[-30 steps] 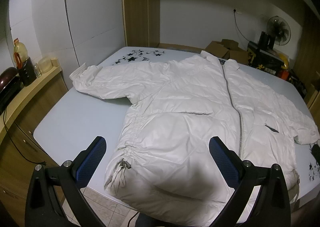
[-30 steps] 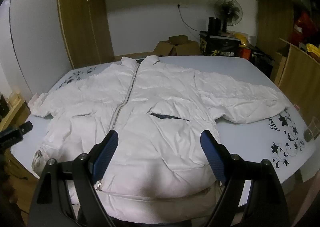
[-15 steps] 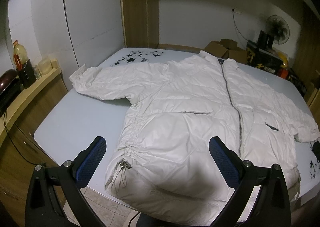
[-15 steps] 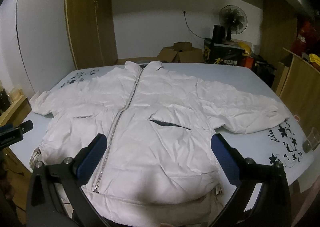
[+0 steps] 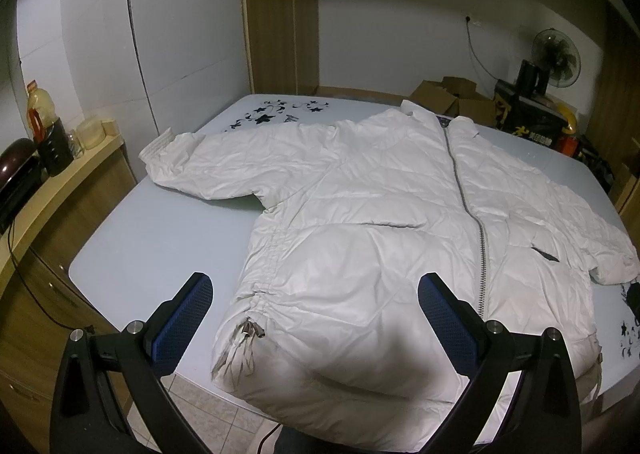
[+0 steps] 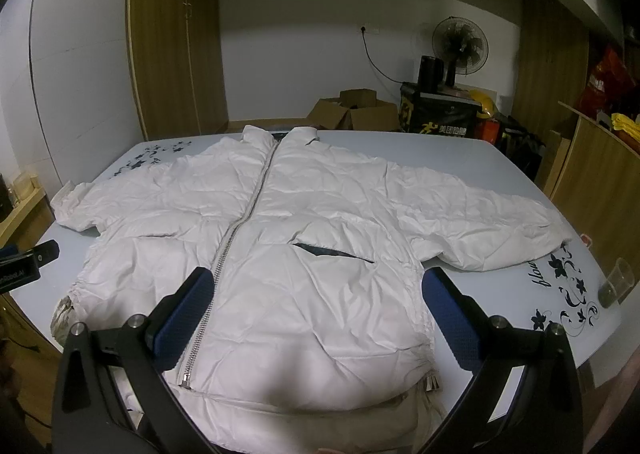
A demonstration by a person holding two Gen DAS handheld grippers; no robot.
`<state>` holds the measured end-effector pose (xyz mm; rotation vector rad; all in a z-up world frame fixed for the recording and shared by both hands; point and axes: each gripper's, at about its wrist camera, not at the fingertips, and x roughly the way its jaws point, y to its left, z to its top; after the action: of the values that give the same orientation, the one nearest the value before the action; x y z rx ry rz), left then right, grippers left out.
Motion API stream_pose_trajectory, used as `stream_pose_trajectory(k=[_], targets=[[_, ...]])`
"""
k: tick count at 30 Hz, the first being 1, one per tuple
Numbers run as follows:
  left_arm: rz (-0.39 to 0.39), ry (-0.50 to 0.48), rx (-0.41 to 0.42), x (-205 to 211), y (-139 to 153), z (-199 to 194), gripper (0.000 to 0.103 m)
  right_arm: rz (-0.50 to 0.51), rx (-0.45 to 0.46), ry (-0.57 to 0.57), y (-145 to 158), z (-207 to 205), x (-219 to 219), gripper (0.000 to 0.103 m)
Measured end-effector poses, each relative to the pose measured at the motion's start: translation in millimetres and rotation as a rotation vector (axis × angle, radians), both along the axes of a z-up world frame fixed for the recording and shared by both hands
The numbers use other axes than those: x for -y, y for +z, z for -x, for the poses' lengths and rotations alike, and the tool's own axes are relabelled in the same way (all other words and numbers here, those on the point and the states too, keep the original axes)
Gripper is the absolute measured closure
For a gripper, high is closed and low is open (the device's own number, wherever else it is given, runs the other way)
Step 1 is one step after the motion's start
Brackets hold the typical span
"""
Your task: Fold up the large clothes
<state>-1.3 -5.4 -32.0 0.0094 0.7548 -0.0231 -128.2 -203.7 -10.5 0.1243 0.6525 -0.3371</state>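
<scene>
**White jacket spread flat, both grippers wide open above its hem**

Seen from the left wrist: white padded jacket (image 5: 360, 221) lying face up across a pale blue table (image 5: 160, 238), filling the centre and right of the frame. Zipped shut, zip (image 5: 468, 209) running from the collar at upper centre down toward lower right. One sleeve (image 5: 208, 165) stretched out toward the left of the frame, cuff near the table edge. Drawstring (image 5: 244, 350) hanging at the hem, lower centre. Left gripper (image 5: 316, 318) at the bottom of the frame, blue pads far apart, nothing clamped, hovering over the hem without touching.

Seen from the right wrist: same jacket (image 6: 304, 238) centred, collar toward the top, other sleeve (image 6: 492, 225) reaching to the right of the frame. Dark pocket slit (image 6: 336, 252) just right of centre. Right gripper (image 6: 316, 318) at the bottom, jaws just widened to full spread, gripping nothing, only fabric lying below the gap. Clear cup (image 6: 616, 282) at the far right on the table, beside black flower prints. Fan (image 6: 460, 45) and boxes (image 6: 352, 109) at upper right, behind the table
</scene>
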Motion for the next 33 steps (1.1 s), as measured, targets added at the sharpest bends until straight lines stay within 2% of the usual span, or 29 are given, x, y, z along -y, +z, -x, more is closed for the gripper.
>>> stream_pose_trajectory(k=[33], targets=[[-0.013, -0.008, -0.009, 1.7, -3.8, 2.8, 0.000, -0.018, -0.008, -0.010, 0.1, -1.7, 3.9, 0.000]])
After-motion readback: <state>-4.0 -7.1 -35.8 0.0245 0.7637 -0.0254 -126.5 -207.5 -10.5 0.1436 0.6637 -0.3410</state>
